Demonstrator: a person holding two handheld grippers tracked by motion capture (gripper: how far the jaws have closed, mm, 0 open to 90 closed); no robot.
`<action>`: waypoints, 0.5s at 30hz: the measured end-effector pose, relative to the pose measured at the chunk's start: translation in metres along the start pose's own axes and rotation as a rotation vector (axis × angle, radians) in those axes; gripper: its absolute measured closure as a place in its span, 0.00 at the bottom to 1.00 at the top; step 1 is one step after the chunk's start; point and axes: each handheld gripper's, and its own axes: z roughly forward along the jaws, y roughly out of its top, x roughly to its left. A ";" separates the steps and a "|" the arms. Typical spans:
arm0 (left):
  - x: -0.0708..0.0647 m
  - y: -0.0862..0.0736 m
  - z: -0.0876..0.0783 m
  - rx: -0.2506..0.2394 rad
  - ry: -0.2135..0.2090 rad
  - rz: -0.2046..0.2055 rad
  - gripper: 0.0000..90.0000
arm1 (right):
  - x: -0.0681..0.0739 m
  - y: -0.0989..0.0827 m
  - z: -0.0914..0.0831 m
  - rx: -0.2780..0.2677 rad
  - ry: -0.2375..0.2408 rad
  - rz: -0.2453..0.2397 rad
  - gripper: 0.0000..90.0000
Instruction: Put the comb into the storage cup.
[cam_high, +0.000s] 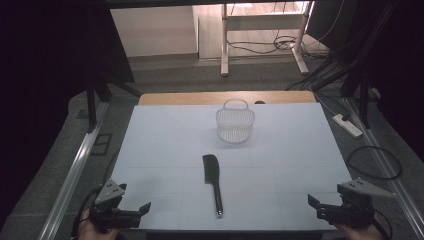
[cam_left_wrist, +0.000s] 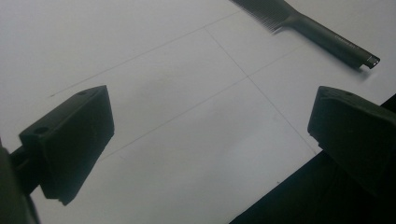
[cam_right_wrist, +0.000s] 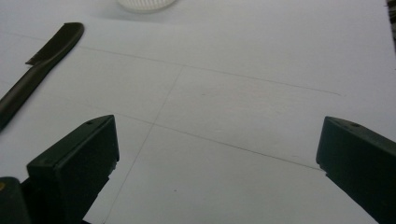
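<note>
Black comb (cam_high: 213, 180) whole from above, white basket (cam_high: 235, 122) behind

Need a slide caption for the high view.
Black comb and white basket on white table; both hand-held grippers open.

I count one black comb (cam_high: 213, 181) on my table (cam_high: 280, 150), lying between my two grippers and a little ahead of them. I count one white basket (cam_high: 235, 122) with a single loop handle, farther out beyond the comb, well apart from both sets of jaws. That makes two loose things in all on the white surface. Of grippers I have two: the left gripper (cam_high: 134, 212) at the near left corner and the right gripper (cam_high: 320, 206) at the near right corner, each with two black jaws standing wide with nothing between them.
</note>
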 end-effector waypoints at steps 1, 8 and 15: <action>0.001 0.000 0.000 -0.003 -0.007 -0.007 0.01 | 0.000 0.001 0.002 0.010 0.004 -0.008 0.00; 0.006 -0.002 -0.003 -0.027 -0.037 -0.045 0.02 | -0.001 0.002 0.005 0.028 -0.013 -0.062 0.00; 0.007 -0.004 -0.004 -0.028 -0.043 -0.058 0.02 | -0.001 0.003 0.008 0.043 0.000 -0.056 0.00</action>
